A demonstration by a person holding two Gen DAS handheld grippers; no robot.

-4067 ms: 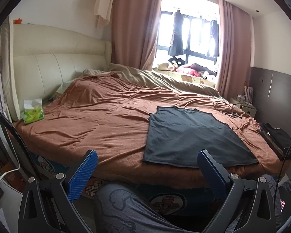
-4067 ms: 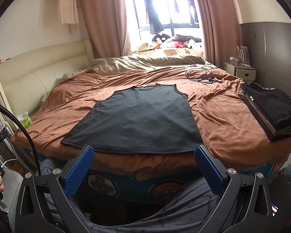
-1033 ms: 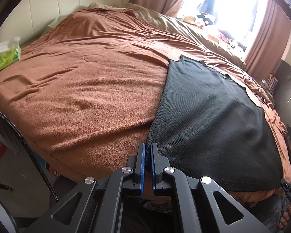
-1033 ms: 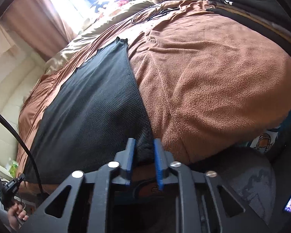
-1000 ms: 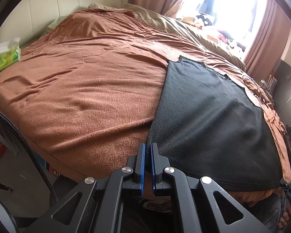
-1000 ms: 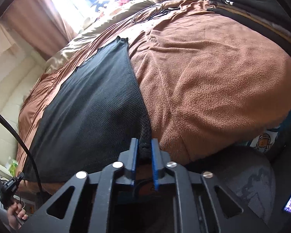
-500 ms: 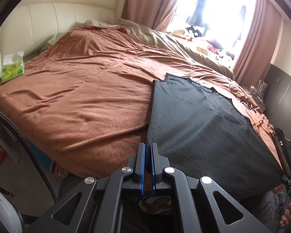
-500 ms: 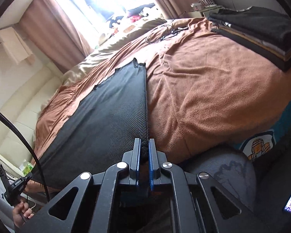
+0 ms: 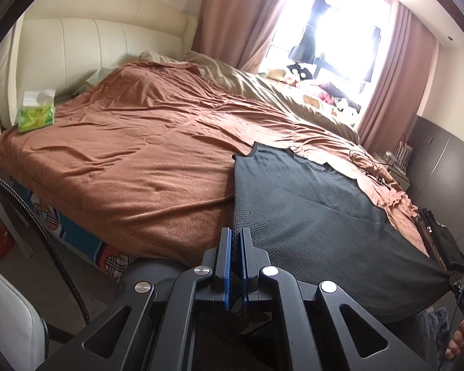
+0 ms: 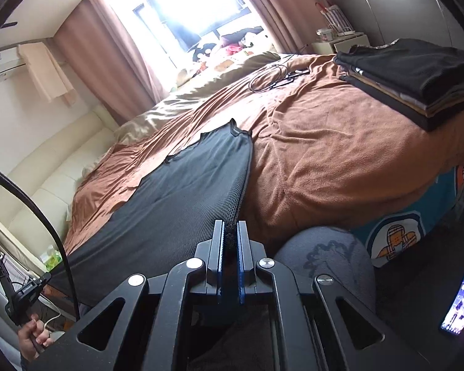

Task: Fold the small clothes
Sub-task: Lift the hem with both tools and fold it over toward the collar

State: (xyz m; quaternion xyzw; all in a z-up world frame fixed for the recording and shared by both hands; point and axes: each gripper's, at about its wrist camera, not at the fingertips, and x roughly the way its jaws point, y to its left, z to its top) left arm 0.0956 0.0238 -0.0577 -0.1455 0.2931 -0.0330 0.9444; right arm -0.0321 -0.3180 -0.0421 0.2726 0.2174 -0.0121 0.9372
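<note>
A dark grey mesh sleeveless top lies spread on the brown bedspread, its hem lifted off the near edge of the bed. My left gripper is shut on the hem's left corner. The same top stretches away in the right wrist view, where my right gripper is shut on the hem's right corner. The cloth hangs taut between the two grippers, with the neck end resting on the bed.
A stack of folded dark clothes sits at the bed's right corner. A green tissue pack lies near the headboard. A coiled cable rests on the far side. The person's knee is under the grippers; a phone glows at lower right.
Both grippers, open and away from the bed four seconds ago, shut on the hem corners. Over the last second they have risen and pulled back, lifting the hem off the bed.
</note>
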